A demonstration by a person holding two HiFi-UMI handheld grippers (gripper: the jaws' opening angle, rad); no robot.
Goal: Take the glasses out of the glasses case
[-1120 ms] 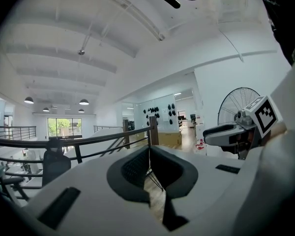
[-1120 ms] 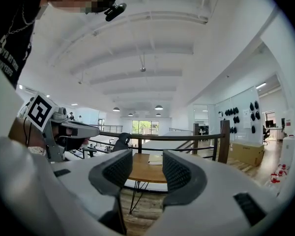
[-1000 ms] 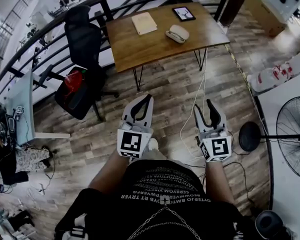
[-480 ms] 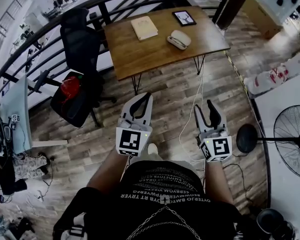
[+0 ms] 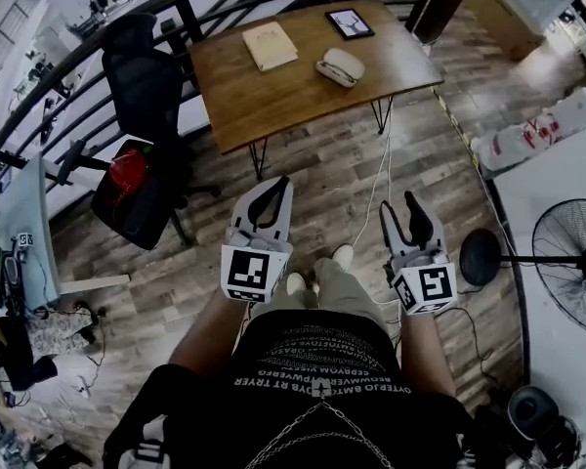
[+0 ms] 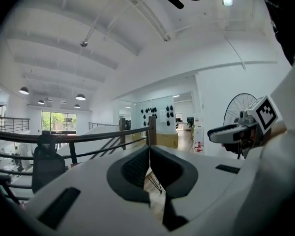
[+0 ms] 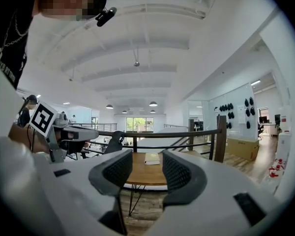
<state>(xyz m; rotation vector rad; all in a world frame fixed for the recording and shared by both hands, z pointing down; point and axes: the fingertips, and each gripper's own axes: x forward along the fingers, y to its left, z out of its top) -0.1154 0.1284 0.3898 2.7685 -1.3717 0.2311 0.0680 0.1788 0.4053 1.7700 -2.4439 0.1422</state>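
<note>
A pale oval glasses case (image 5: 344, 66) lies closed on the wooden table (image 5: 273, 96) ahead of me, far beyond both grippers. A cream notebook (image 5: 270, 45) and a dark tablet (image 5: 350, 23) lie beside it. My left gripper (image 5: 284, 184) hangs over the wood floor, shut, its tips touching with nothing between them (image 6: 149, 154). The right gripper (image 5: 398, 209) is held level with it, open and empty (image 7: 146, 168). In the right gripper view, the table (image 7: 142, 175) and notebook (image 7: 152, 158) show between the jaws. The glasses themselves are not visible.
A black office chair (image 5: 142, 76) with a red bag (image 5: 127, 169) stands left of the table. A black railing (image 5: 98, 47) curves behind it. A standing fan (image 5: 571, 262) and its round base (image 5: 481, 259) are at the right. A white cable (image 5: 376, 203) trails across the floor.
The person has stepped forward; shoes now show between the grippers. The table has slid left in the view. Both grippers keep their pose and state.
</note>
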